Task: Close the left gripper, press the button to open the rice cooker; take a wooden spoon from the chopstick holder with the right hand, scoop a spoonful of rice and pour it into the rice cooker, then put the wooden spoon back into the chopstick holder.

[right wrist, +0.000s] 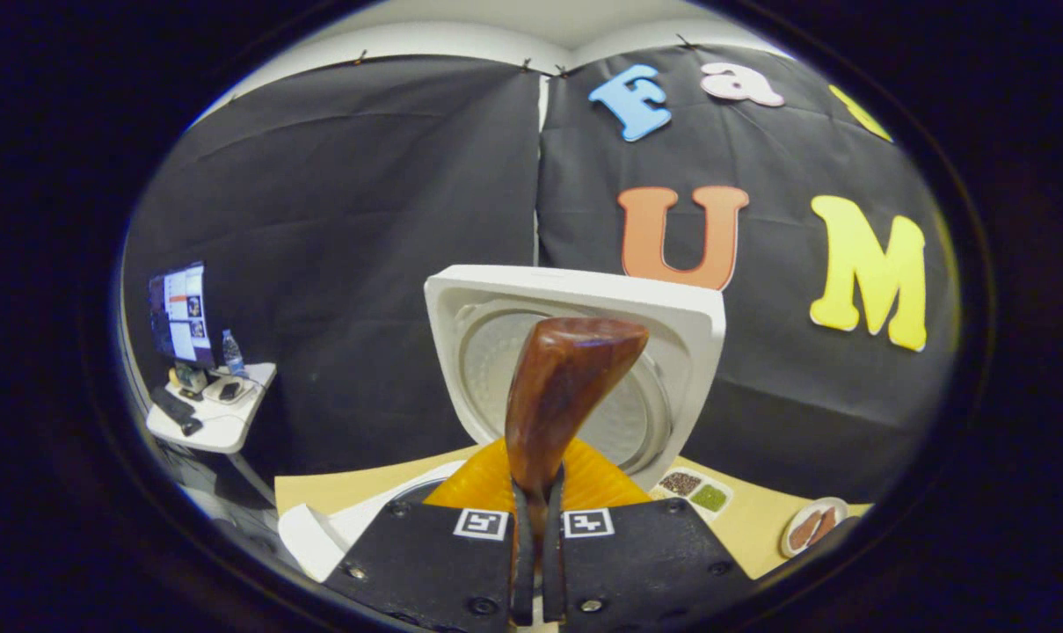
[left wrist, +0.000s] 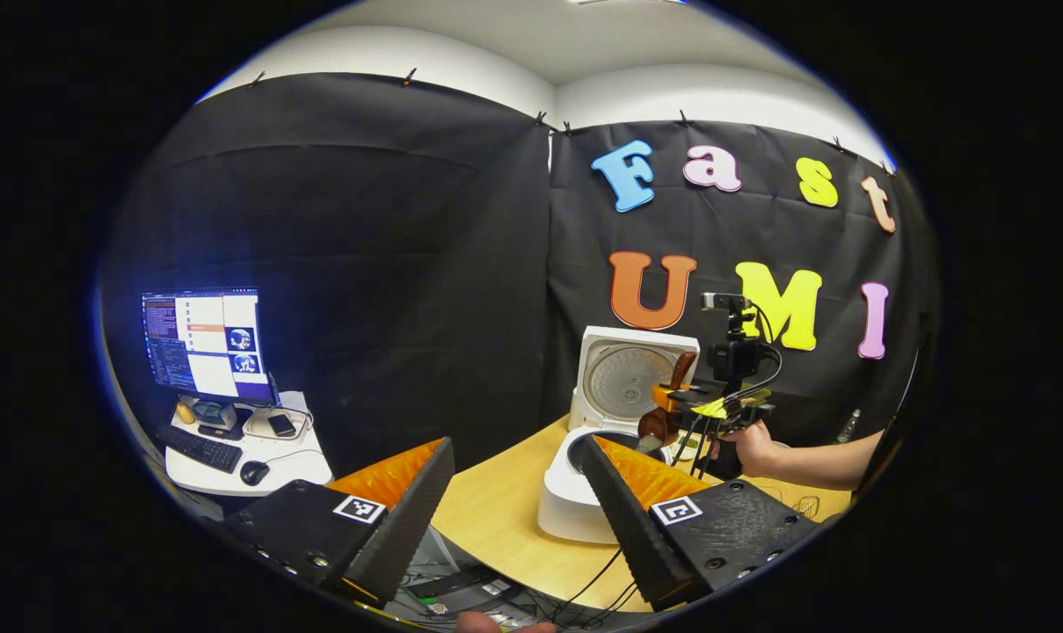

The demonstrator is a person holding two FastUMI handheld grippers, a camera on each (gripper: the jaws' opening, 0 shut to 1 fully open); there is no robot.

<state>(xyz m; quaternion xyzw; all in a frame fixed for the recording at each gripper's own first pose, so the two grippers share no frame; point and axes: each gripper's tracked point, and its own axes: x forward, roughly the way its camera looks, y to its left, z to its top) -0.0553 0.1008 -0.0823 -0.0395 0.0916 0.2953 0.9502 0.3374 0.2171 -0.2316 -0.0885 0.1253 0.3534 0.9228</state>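
Overhead, wooden spoon [right wrist: 566,387] in right gripper [right wrist: 535,527], rice cooker [left wrist: 615,440] open.

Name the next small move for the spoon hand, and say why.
Probably tip the wooden spoon so its bowl empties into the rice cooker: the lid is already up, the right gripper is clamped on the handle, and the bowl end hangs at the pot's opening.
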